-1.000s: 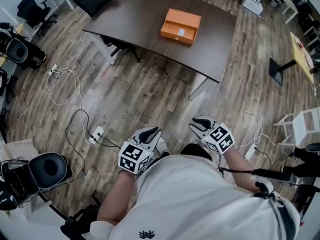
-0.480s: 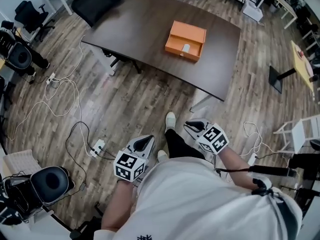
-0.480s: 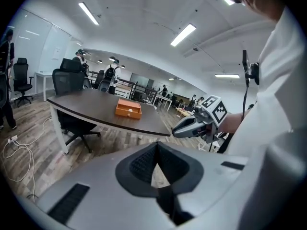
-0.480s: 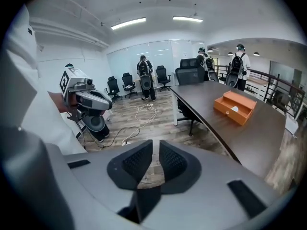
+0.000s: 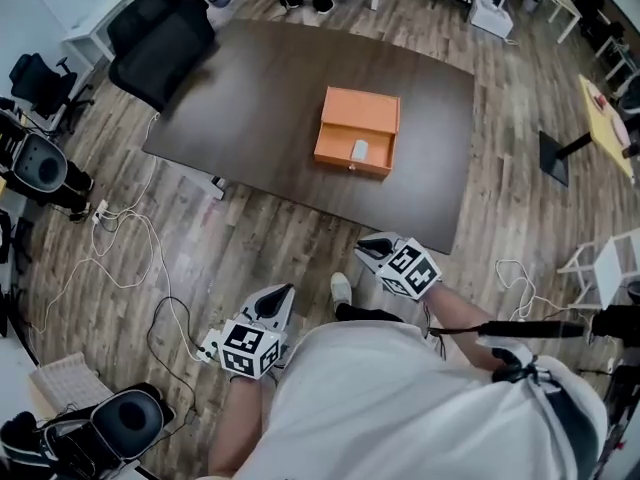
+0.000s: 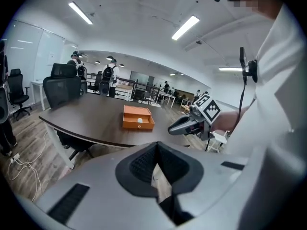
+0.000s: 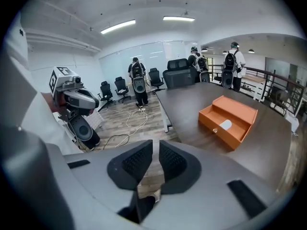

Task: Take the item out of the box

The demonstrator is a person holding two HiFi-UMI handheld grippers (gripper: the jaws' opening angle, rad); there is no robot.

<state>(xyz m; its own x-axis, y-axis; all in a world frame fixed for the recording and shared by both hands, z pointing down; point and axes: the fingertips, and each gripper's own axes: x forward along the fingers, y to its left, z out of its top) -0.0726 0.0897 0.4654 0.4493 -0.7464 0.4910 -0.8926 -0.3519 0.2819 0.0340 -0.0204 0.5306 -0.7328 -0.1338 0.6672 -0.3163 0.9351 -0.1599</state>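
Nearest, above the wood floor [image 5: 250, 228] and one shoe [image 5: 341, 290]: left gripper [image 5: 283, 293] carried low, fingers [image 6: 139, 164] closed tip to tip on nothing. Just ahead, right gripper [image 5: 366, 247], fingers [image 7: 171, 161] just narrowed from a wider spread to a thin slit, likewise empty. Now right up at the near edge of the dark tabletop [image 5: 250, 98], by its near right corner, where a second ago a wide strip of floor lay between. Approach on foot all but finished, no reach begun. Farther on, about mid-tabletop and a little toward the near edge: orange box [image 5: 362, 108], drawer pulled out toward that edge, small white item [image 5: 359, 150] lying in the drawer, untouched. Beyond, at the far left corner, a black office chair [image 5: 160, 33]. By the look of it, box soon within a forward lean, but narrowed fingers in need of reopening before any pinch on the item; removal itself not yet started.
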